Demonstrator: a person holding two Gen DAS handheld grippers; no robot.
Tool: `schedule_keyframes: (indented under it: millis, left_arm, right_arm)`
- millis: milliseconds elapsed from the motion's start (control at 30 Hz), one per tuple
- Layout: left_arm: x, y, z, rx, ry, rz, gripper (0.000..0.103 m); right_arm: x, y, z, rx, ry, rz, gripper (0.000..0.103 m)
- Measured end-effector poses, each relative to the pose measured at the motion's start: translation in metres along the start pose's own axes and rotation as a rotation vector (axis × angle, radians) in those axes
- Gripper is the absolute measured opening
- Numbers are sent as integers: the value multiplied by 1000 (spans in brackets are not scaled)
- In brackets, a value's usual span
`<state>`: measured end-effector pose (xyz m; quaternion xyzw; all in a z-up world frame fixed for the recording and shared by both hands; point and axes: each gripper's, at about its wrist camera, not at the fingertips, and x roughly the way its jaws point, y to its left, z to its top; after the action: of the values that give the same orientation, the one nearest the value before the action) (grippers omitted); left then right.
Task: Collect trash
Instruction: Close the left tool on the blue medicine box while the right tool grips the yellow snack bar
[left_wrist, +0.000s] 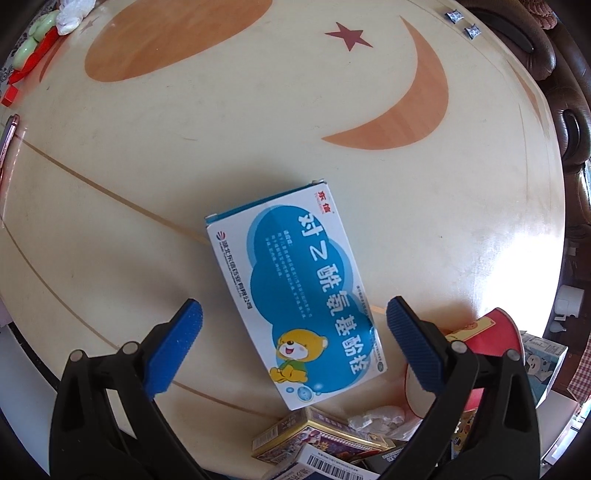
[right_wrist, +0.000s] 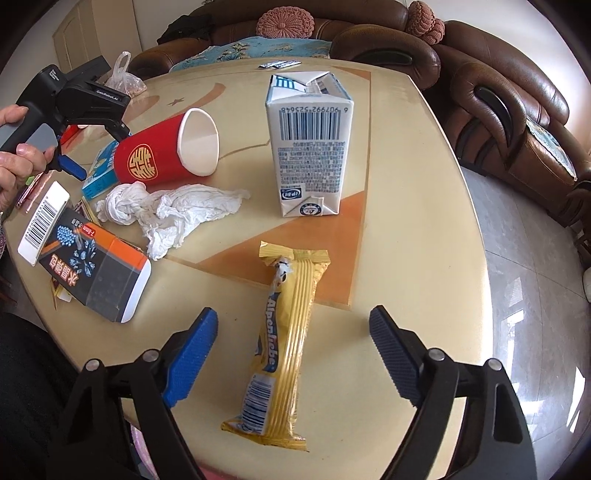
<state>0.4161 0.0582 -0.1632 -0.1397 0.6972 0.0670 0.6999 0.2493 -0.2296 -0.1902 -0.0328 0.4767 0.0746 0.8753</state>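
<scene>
In the left wrist view a blue and white medicine box (left_wrist: 299, 295) with a cartoon bear lies flat on the table. My left gripper (left_wrist: 293, 314) is open above it, one finger on each side, not touching. In the right wrist view a yellow Alpenliebe candy wrapper (right_wrist: 284, 339) lies lengthwise on the table. My right gripper (right_wrist: 293, 332) is open around its lower half, empty. A red paper cup (right_wrist: 166, 151) lies on its side, with a crumpled white tissue (right_wrist: 166, 210) in front of it and an upright milk carton (right_wrist: 306, 147) to its right.
A black and orange box (right_wrist: 96, 273) and a barcode box (right_wrist: 44, 221) lie at the left table edge. Small card boxes (left_wrist: 317, 439) lie near my left gripper. A plastic bag (right_wrist: 123, 79) sits at the far side. Brown leather sofas (right_wrist: 498, 99) surround the table.
</scene>
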Motion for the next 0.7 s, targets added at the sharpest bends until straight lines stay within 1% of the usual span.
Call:
schedule_keyframes:
  millis: [200, 233, 267, 333, 367, 400, 433, 467, 533, 567, 600, 700]
  left_arm:
    - [9, -19, 17, 1, 1, 25, 98]
    - [12, -24, 21, 3, 0, 31, 98]
    - [13, -27, 22, 8, -1, 39, 98]
    - [18, -33, 22, 18, -4, 58, 96]
    - [16, -36, 16, 25, -5, 68, 95]
    - [16, -39, 17, 33, -8, 78, 91]
    - [15, -42, 17, 42, -12, 86, 85]
    - [13, -45, 16, 47, -15, 86, 82]
    - [12, -49, 17, 50, -12, 72, 73]
    - [10, -51, 16, 49, -11, 66, 70]
    - [10, -52, 17, 52, -8, 56, 69]
    - [11, -59, 18, 62, -3, 41, 68]
  right_arm:
    - [0, 0, -1, -4, -12, 1, 76]
    - [-1, 0, -1, -2, -17, -2, 74]
    - [-3, 0, -3, 2, -22, -3, 68]
    - [-5, 2, -3, -2, -26, -3, 62]
    - [-5, 4, -3, -7, -26, 1, 56]
    - [-6, 6, -2, -11, -28, 3, 53]
    - [-7, 8, -2, -13, -29, 6, 47]
    - [-7, 10, -2, -18, -32, 6, 38]
    - [-8, 14, -2, -30, -38, 11, 27]
    - [-8, 17, -1, -38, -38, 11, 22]
    - [-8, 19, -1, -46, -39, 14, 19]
    - [-7, 23, 0, -54, -41, -6, 18]
